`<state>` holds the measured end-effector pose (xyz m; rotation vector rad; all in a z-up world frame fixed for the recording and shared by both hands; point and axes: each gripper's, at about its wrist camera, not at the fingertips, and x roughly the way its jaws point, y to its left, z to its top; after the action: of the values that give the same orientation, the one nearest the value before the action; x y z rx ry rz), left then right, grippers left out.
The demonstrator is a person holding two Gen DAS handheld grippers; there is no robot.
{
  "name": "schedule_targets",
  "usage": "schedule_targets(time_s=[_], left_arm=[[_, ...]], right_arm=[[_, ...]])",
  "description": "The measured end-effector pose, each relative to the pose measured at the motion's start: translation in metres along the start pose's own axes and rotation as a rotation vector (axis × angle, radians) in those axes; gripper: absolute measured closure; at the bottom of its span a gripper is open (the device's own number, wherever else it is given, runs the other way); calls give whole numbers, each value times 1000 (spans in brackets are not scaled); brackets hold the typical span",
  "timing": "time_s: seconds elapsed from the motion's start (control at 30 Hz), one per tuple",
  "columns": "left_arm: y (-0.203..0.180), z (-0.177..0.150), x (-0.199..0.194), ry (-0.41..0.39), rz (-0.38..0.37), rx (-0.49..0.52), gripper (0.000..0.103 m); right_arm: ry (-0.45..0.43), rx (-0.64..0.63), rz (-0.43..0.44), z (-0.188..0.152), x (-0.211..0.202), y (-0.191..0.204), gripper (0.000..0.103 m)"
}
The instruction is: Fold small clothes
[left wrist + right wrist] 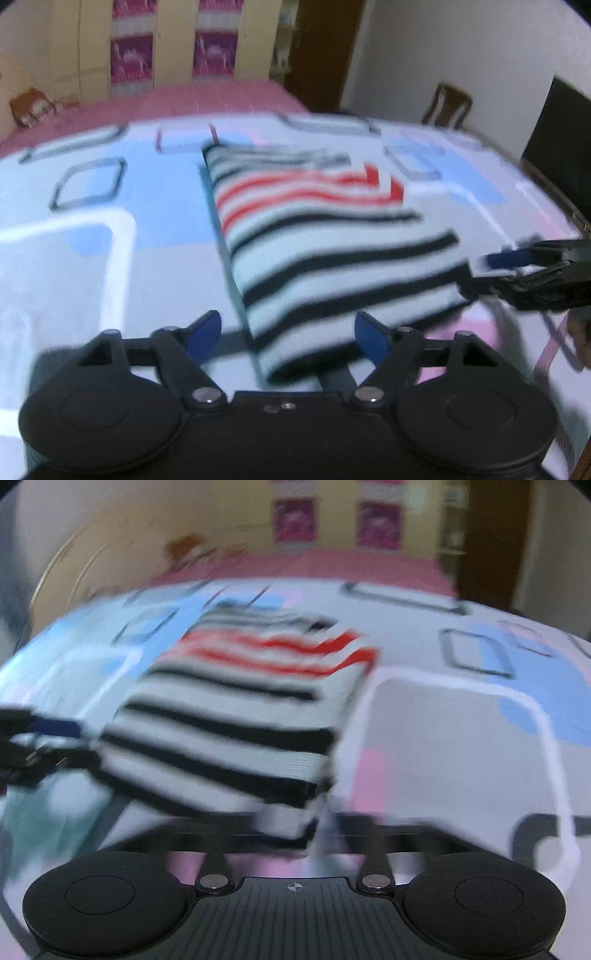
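A small striped garment (325, 236), white with black and red stripes, lies folded on a patterned sheet (92, 229). My left gripper (288, 332) is open, its blue pads either side of the garment's near corner. My right gripper (491, 273) reaches in from the right at the garment's near right edge, its jaws apart. In the blurred right wrist view the garment (240, 709) lies ahead, its near corner between my right gripper (291, 830) fingers, which are smeared. The left gripper (48, 738) shows at the left by the garment's edge.
The sheet (461, 738) has blue, pink and grey squares and covers a pink bed (221, 96). A wardrobe (166, 44) stands behind it. A wooden chair (447, 103) and a dark panel (557, 140) are at the right.
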<state>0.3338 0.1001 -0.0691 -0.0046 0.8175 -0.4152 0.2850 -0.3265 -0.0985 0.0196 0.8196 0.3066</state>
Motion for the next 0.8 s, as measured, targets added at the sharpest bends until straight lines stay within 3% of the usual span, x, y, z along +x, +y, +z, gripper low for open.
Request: schedule_targets(time_s=[0.07,0.1,0.17,0.33,0.4,0.53,0.57,0.6,0.63,0.67,0.8], left_arm=[[9,8,2,-6,-19,-37,24],[13,12,5,-9,-28,-60,24],[19,22,15,-17,-59,-114,24],[19,43,59,22,-77,-219,24],[17,42,72,48,-73,-232,23],[9,45,73,45,-66,-207,24],[9,46,73,43,-95,-206,23],[12,46,75,50,-127,-221,23],[15,45,79,61,-148,-247,23],[18,45,83,69,-156,-267,23],[31,45,97,93,-218,-360,22]], right_arm=[[-70,29,28,4,-10,-8,8],[-70,60,23,9,-9,-14,13],[-74,133,35,18,-3,-25,28],[-50,277,153,42,34,-51,84],[20,229,104,45,56,-53,91],[14,291,193,54,48,-74,90],[4,314,222,55,43,-81,87],[3,350,241,56,42,-91,59],[3,385,261,56,43,-101,23],[3,411,288,55,47,-109,20],[89,506,430,53,72,-135,22]])
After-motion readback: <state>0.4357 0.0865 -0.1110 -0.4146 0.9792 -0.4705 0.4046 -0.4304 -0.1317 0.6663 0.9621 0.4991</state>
